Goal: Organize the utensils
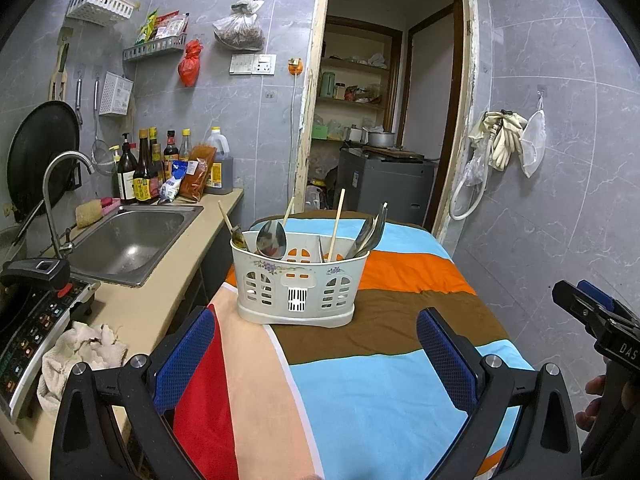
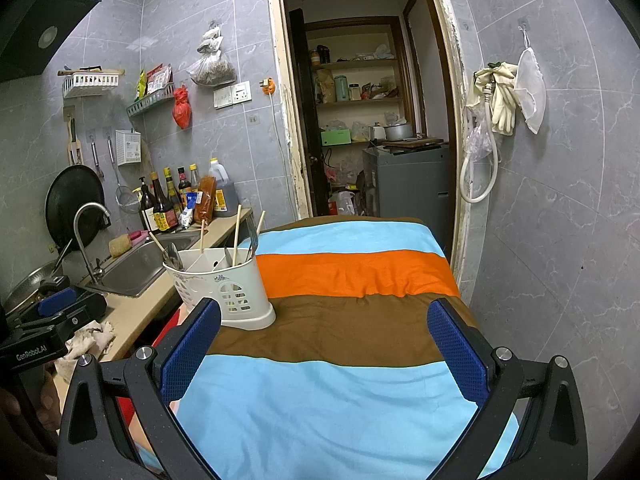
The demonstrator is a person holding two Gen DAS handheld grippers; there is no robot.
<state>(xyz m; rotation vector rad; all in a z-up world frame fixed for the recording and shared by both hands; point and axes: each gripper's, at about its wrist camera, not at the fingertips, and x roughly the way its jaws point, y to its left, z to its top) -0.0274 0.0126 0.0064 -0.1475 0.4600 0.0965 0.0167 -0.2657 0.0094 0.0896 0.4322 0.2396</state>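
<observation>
I hold both grippers low over a table draped in a striped cloth [image 1: 380, 392] of blue, orange, brown, red and peach — neither one carrying anything. My left gripper [image 1: 316, 344] has its blue-padded fingers [image 1: 186, 354] spread wide apart, and so does my right gripper [image 2: 324, 344], which also shows at the right edge of the left wrist view. The task's thing, a cream perforated plastic utensil caddy [image 1: 298, 284] with a small floral print, stands upright on the cloth at the far left of the table, just beside the beige kitchen counter [image 1: 176, 272]. Inside it a large steel spoon [image 1: 272, 238] leans in the left compartment, pale wooden chopsticks [image 1: 337, 224] rise from the middle, and dark metal utensils [image 1: 370, 232] lean out at the right — which kind, I cannot tell. Left of the table, a stainless steel sink [image 1: 132, 240] with a curved tap [image 1: 60, 196] sits in the counter; sauce bottles [image 1: 148, 168] line the far wall, and a crumpled white rag [image 1: 78, 354] lies near.
</observation>
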